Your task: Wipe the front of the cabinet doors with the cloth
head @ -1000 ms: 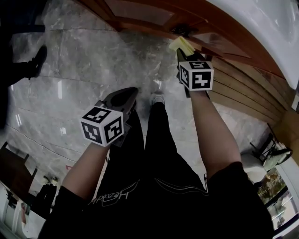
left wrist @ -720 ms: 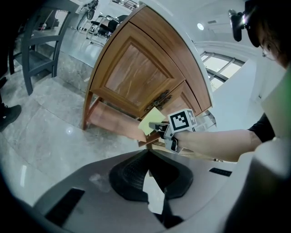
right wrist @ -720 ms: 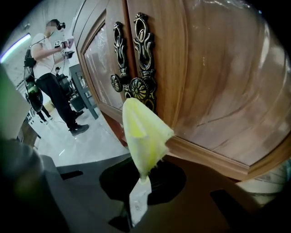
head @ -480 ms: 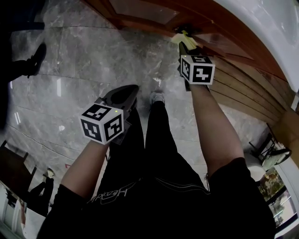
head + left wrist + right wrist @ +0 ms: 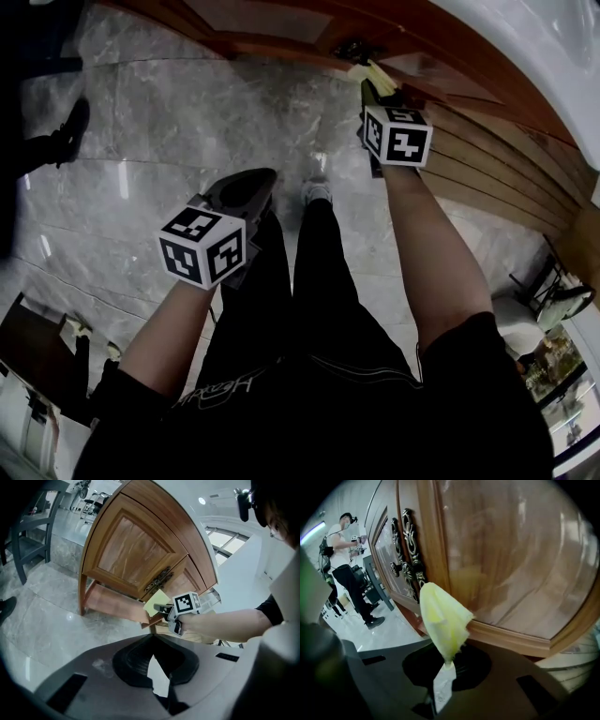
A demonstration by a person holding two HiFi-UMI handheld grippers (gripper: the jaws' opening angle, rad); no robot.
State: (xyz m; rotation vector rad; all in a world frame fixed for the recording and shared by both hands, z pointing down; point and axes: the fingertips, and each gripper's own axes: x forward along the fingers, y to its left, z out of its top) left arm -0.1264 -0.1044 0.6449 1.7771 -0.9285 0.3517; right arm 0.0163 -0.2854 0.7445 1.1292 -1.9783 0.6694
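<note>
Cloth [image 5: 443, 620], pale yellow and bunched, stands up from the right tool [image 5: 446, 662], whose jaws are clamped on its lower end. Its top sits at the bottom rail of the wooden cabinet door [image 5: 511, 550], at 12 o'clock from the tool. The left tool [image 5: 153, 637] has its jaws together on nothing, at 8 o'clock in the head view, over the marble floor [image 5: 169, 122]. Only the right gripper view shows the ornate handles [image 5: 407, 550] close up, at 10 o'clock. Only the left gripper view shows the cabinet's leg [image 5: 83, 592].

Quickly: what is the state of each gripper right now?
Left gripper: closed, holding nothing.
Right gripper: closed on the yellow cloth.
</note>
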